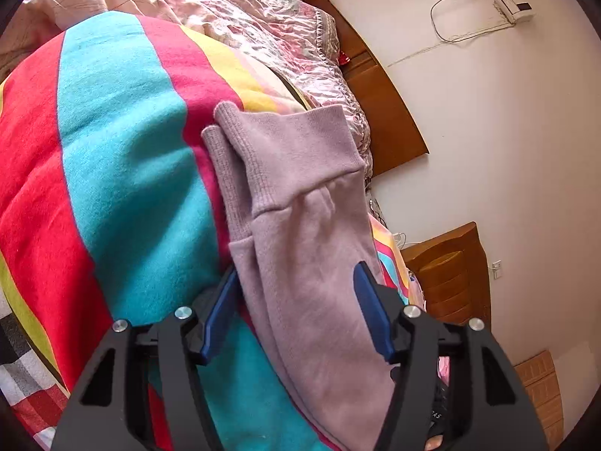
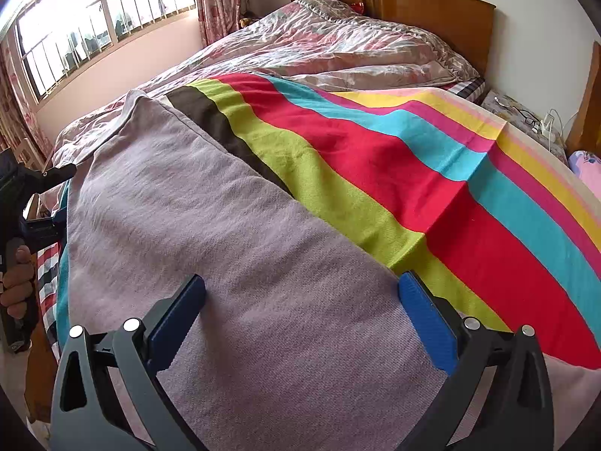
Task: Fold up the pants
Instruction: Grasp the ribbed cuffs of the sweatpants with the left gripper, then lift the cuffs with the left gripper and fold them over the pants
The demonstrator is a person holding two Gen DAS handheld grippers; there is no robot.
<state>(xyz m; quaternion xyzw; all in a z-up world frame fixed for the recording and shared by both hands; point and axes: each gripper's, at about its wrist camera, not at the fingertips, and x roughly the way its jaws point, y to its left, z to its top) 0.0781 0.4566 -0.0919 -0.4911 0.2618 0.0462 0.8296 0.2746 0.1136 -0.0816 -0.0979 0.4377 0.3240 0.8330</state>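
Observation:
Mauve sweatpants (image 2: 225, 248) lie stretched along the striped blanket (image 2: 469, 203) on the bed. In the left wrist view the two ribbed leg cuffs (image 1: 240, 165) lie one on the other, the legs (image 1: 319, 263) running back between the fingers. My left gripper (image 1: 296, 274) is open, its blue pads either side of the legs. My right gripper (image 2: 300, 285) is open over the wide part of the pants, the fabric passing between its blue pads. The left gripper and the hand holding it show at the left edge of the right wrist view (image 2: 22, 225).
A crumpled pink floral quilt (image 2: 338, 45) lies at the head of the bed by the wooden headboard (image 2: 432, 3). A barred window (image 2: 97, 22) is on the far side. A wooden nightstand (image 1: 450, 274) stands by the wall. Cables and glasses (image 2: 533, 120) lie at the bed's right.

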